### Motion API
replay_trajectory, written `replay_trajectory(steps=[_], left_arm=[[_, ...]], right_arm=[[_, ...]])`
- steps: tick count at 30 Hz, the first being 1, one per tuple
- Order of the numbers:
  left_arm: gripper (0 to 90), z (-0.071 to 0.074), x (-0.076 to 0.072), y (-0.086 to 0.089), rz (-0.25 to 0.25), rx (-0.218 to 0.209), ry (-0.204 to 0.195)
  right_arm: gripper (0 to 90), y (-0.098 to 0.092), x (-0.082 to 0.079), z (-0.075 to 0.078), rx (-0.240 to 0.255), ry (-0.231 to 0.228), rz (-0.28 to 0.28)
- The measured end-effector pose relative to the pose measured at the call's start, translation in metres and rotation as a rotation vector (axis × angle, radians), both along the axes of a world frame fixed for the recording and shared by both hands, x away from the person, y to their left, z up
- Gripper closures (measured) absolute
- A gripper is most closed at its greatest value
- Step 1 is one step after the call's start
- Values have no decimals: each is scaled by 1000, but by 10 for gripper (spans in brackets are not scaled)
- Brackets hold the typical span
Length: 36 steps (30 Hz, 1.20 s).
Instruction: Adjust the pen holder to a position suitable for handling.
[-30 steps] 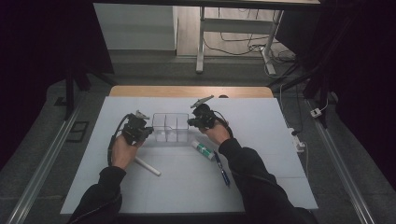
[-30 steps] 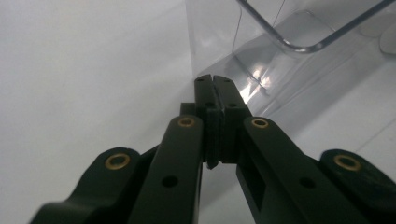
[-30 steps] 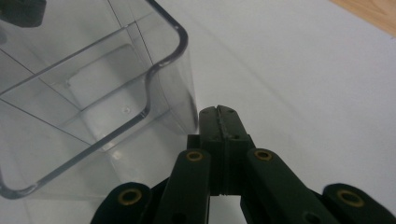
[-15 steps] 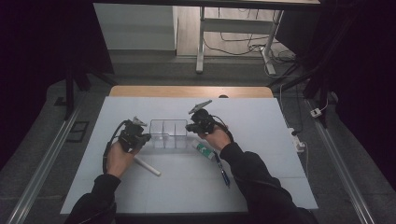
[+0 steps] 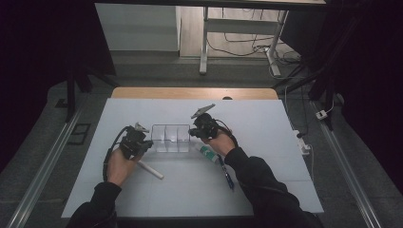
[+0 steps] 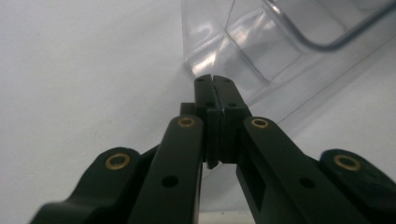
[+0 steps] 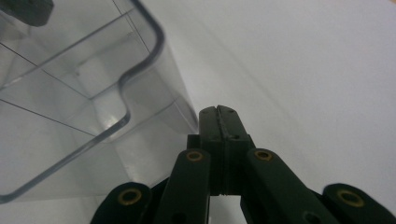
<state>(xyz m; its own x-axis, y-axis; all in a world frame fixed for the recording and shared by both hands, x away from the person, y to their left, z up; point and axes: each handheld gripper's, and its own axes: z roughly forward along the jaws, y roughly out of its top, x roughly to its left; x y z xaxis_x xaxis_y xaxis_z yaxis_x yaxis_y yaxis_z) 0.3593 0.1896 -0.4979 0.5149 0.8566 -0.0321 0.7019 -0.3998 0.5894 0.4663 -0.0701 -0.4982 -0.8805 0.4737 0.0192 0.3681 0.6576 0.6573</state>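
A clear plastic divided box [image 5: 170,137] stands mid-table. My left gripper [image 5: 146,143] is at its left end with its jaws shut and nothing between them. In the left gripper view the shut tips [image 6: 215,80] point at the box's lower corner [image 6: 243,46]; I cannot tell if they touch it. At the box's right end is my right gripper [image 5: 193,133], also shut and holding nothing. In the right gripper view its tips [image 7: 218,111] sit just beside the box's rounded wall [image 7: 154,93].
A white stick-like tube [image 5: 150,170] lies on the white table sheet [image 5: 266,123] under the left hand. A green and white tube [image 5: 207,152] and a blue pen [image 5: 227,174] lie by the right forearm. Dark floor and metal rails flank the table.
The left gripper has drawn back toward the person and now sits at the box's left end. The box and the right gripper look shifted a little nearer too.
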Motion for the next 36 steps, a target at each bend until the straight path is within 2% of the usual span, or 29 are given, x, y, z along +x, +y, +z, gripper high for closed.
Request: replay_trajectory(steps=[5,10,11,16,19,21,25,31,36], left_arm=[[884,-1,0,1,-5,-11,6],[884,-1,-1,1,-6,-8,10],[884,-1,-2,2,-6,-7,12],[883,-1,-4,2,-8,-12,18],[817,0,-7,5,-7,-21,17],[768,1,-10,9,-8,-40,20],[704,5,-17,16,-20,-96,22],[597,15,-33,19,-27,-99,-15],[515,22,-49,27,-19,-157,-50]], right_arm=[[898,2,3,-7,-18,10,-5],[898,2,-3,-7,-18,32,-8],[898,1,-4,-7,-30,24,2],[897,1,-7,-7,-29,22,10],[876,0,-7,-4,-17,16,9],[814,-5,-9,3,-8,-4,-4],[748,-12,-13,10,5,-3,-16],[611,-23,-25,21,-3,-33,-15],[507,-31,-36,28,11,-57,-21]])
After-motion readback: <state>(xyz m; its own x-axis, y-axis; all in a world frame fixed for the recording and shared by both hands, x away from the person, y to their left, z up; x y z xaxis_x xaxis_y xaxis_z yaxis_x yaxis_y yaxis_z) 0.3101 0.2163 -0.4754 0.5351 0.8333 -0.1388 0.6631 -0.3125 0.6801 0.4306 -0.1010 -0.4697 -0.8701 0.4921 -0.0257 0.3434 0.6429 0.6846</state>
